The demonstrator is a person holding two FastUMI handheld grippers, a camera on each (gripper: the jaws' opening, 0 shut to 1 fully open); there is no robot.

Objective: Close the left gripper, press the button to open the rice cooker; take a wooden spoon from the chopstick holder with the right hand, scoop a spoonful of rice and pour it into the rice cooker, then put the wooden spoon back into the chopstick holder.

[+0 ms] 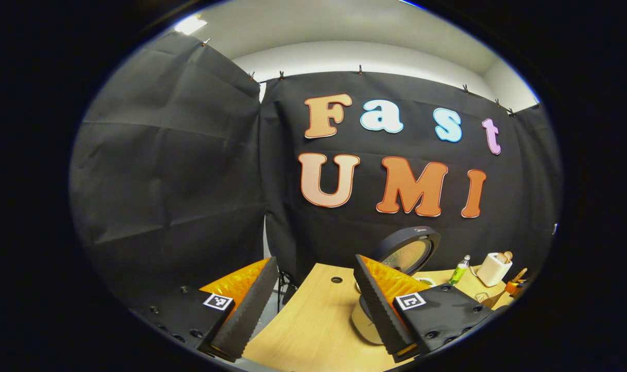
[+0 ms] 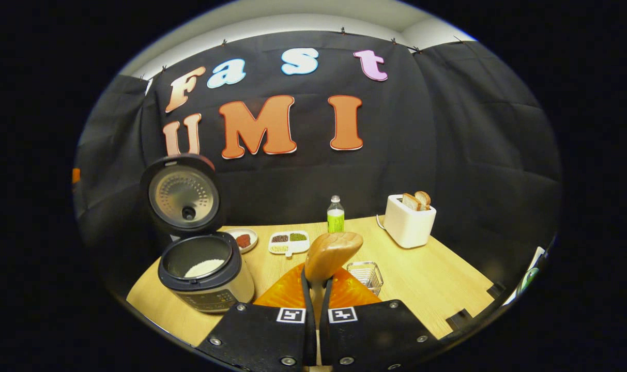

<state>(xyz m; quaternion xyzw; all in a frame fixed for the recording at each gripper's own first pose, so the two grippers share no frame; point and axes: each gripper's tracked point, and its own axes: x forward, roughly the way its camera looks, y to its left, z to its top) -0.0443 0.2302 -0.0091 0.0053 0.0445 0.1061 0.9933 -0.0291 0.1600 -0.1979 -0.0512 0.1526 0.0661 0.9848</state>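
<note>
The right tool (image 2: pixel 317 281) is squeezed tight on the wooden spoon (image 2: pixel 332 251), holding it up over the tabletop (image 2: pixel 437 279) to the right of the rice cooker (image 2: pixel 205 271); the thin handle could slip or twist if the hand tips too fast. The left tool (image 1: pixel 313 305) is spread wide, holding nothing, near the cooker. The cooker's lid (image 2: pixel 181 194) stands up, and white rice (image 2: pixel 203 267) sits in the pot. Far back, small dishes (image 2: pixel 288 242) hold dark and green bits, the toaster (image 2: pixel 409 221) holds bread, and a see-through box (image 2: pixel 366 274) looks bare.

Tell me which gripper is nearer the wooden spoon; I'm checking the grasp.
Right. The right gripper is shut on the wooden spoon, handle between its fingers. The left gripper is open, apart from it, by the rice cooker.
</note>
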